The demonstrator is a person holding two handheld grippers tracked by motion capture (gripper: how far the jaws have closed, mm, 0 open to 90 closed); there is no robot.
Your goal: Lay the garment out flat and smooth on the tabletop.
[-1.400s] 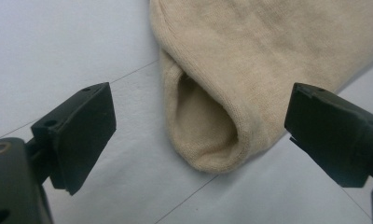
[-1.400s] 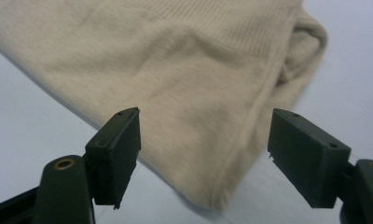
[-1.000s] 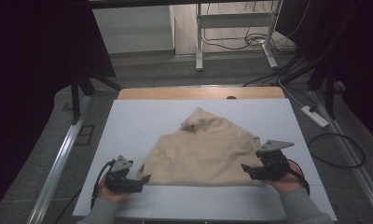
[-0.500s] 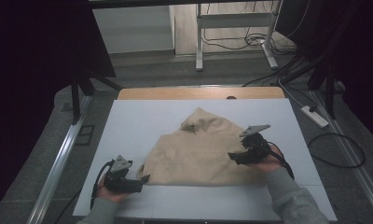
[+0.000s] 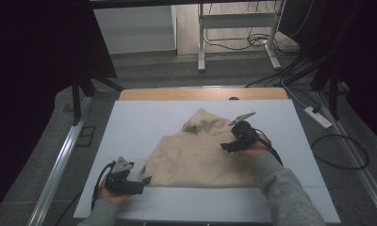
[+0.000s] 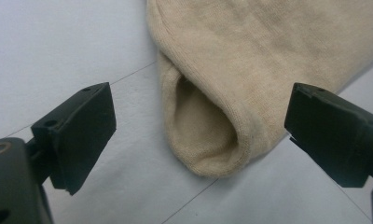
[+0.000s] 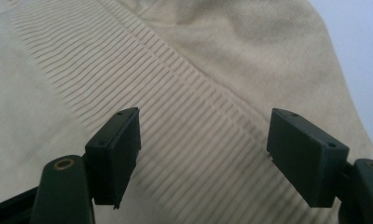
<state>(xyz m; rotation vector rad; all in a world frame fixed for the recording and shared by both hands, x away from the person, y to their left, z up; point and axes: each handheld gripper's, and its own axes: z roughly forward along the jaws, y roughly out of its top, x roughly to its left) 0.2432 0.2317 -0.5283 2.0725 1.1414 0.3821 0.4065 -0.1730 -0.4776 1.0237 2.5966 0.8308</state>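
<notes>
Lying on the white table point(image 5: 130, 117), the beige sweater point(image 5: 200, 157) spreads between both grippers. Nearest, the left gripper point(image 5: 142, 182), wide and empty, faces a rolled corner point(image 6: 208, 140) just right of it. Farther, the right gripper point(image 5: 226, 147) hovers wide and empty over a ribbed band point(image 7: 184, 116) running diagonally, detail the high view lacks.

The beige sweater point(image 5: 203, 153) is soft knitted cloth, matt and finely textured; its rounded edge point(image 6: 208, 140) shows a close, slightly fuzzy knit, and a ribbed band point(image 7: 175, 93) runs across it in raised lines. Under the sweater, the table point(image 5: 139, 122) has a smooth, matt pale-grey top, with a bare wood strip point(image 5: 177, 94) along its far edge. Both grippers' jaws are matt black plastic.
</notes>
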